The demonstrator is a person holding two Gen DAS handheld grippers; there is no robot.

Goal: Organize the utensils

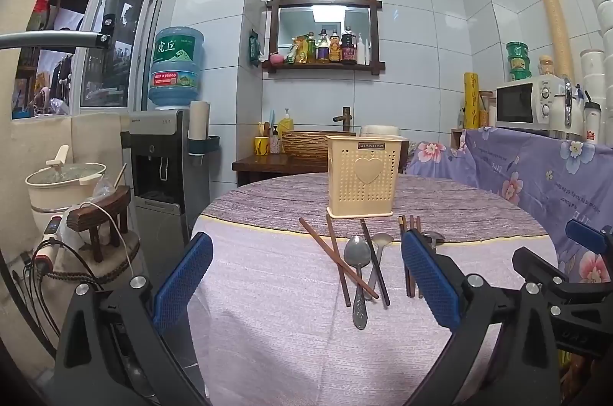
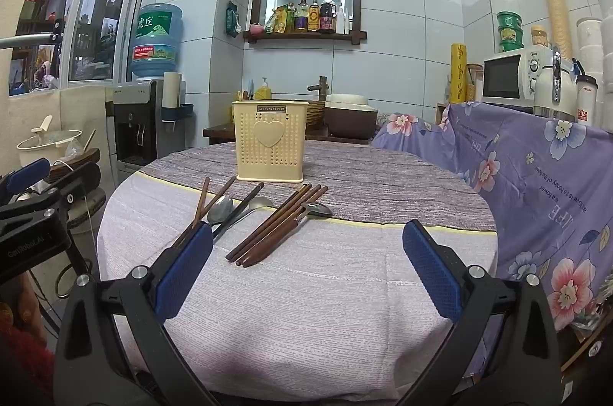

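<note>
A cream perforated utensil holder with a heart on its front stands upright on the round table; it also shows in the right wrist view. In front of it lie loose brown chopsticks, two metal spoons and a dark chopstick. A second bundle of brown chopsticks with a wood-handled spoon lies to the right. My left gripper is open and empty, above the near table. My right gripper is open and empty, short of the bundle.
The round table has a pale pink cloth with a grey striped far part. A purple floral cloth drapes a counter at the right with a microwave. A water dispenser stands left, a sink behind.
</note>
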